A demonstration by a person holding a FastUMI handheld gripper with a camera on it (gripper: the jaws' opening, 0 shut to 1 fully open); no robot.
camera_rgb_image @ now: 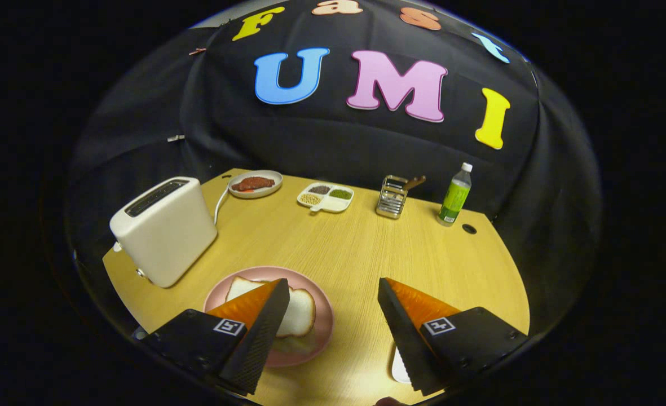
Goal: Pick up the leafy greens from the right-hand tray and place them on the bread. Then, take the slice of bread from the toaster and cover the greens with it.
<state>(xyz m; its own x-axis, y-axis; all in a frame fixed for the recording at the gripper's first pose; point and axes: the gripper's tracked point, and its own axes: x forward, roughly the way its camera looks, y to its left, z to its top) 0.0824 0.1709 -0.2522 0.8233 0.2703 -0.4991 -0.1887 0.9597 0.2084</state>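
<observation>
Two fingers of the gripper are standing wide apart and holding nothing at the bottom of the frame, with bare wooden table showing between them. Just under the left finger, at lower centre-left, a slice of bread is lying on a pink plate, while the white toaster is sitting at middle left. Farther back, a plate of meat, a divided dish, a metal grater and a green bottle are lining the upper middle; a white tray edge is peeking beside the right finger
</observation>
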